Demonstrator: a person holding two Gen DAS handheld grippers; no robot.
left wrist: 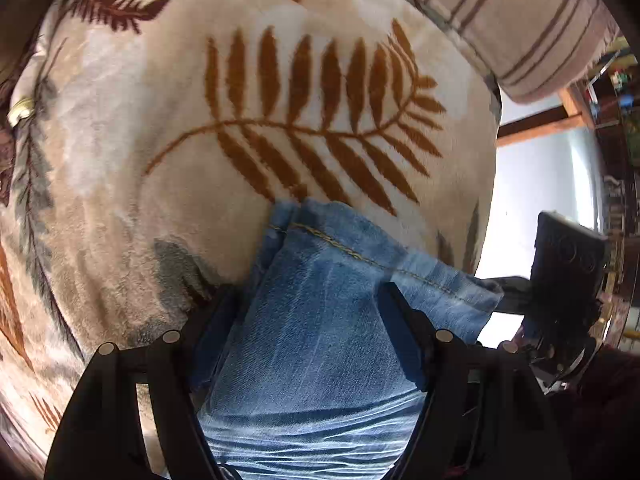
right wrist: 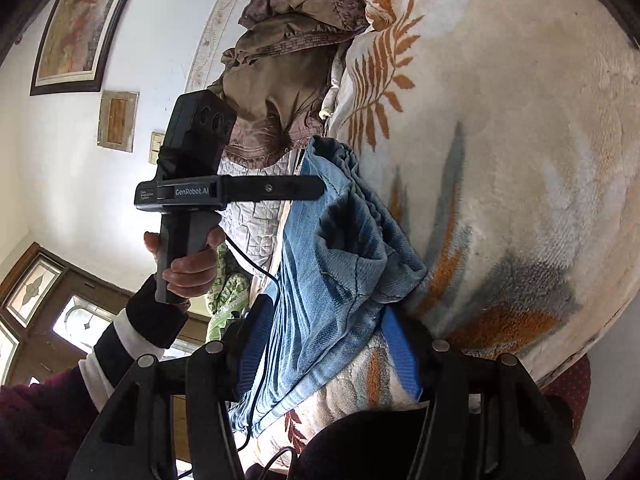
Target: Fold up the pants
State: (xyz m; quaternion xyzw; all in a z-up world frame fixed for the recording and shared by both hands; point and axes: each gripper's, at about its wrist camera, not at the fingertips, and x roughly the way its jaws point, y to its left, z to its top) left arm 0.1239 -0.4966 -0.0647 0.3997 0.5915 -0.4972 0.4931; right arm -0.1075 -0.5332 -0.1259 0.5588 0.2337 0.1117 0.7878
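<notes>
The pants [left wrist: 320,312], a pair of light blue jeans, were held above a fleece blanket [left wrist: 280,100] with a fern print, spread over a bed. Both leg hems, stacked one on the other, projected past the fingertips of the left gripper [left wrist: 316,320], whose jaws were clamped on the denim just behind the stitched cuff. In the right wrist view the right gripper [right wrist: 324,344] was closed on a bunched part of the same garment, apparently nearer the waist, though the exact point could not be confirmed. The denim hung slack between the two holds, and its lower fold rested on the blanket at the near edge of the bed.

The step in hand was judged to be carrying the held ends over to form a fold. For a clean result, both grips were to be kept firm until the fabric was laid flat, and the two grippers were to be drawn apart enough to take out the slack. The hems were to be kept aligned so that neither leg slipped. The crumpled brown bedding [right wrist: 288,60] at the far left was to be avoided, since the trailing denim could catch on it.
</notes>
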